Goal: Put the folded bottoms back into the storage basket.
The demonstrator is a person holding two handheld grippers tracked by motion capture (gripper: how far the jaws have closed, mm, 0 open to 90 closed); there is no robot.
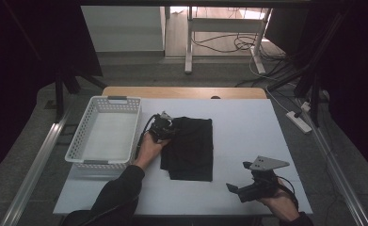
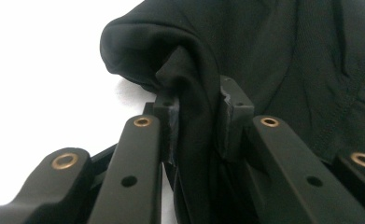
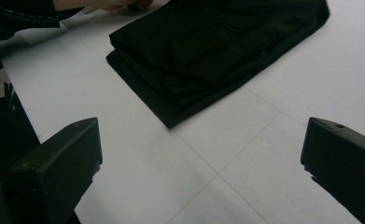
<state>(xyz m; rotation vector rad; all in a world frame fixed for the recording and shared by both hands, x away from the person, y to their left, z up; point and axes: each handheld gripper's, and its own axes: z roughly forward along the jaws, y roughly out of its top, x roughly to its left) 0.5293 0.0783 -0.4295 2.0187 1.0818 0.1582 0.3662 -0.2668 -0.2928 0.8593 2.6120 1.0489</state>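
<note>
A folded black cloth (image 1: pixel 193 150) lies in the middle of the white table (image 1: pixel 247 127). At its far left corner my left gripper (image 1: pixel 165 128) is shut on a raised fold of the cloth. In the left gripper view the black fabric (image 2: pixel 199 60) is bunched up and pinched between both pads, and the left gripper (image 2: pixel 200 112) presses on it from either side. My right gripper (image 1: pixel 238 176) hovers near the table's front right, apart from the cloth, pointing left. In the right gripper view the right gripper (image 3: pixel 201 154) stands open over bare table, with the cloth (image 3: pixel 217 51) beyond it.
A white perforated basket (image 1: pixel 78 141) with nothing in it stands at the table's left, close beside the left hand. Table legs and cables lie on the floor beyond the table's far edge.
</note>
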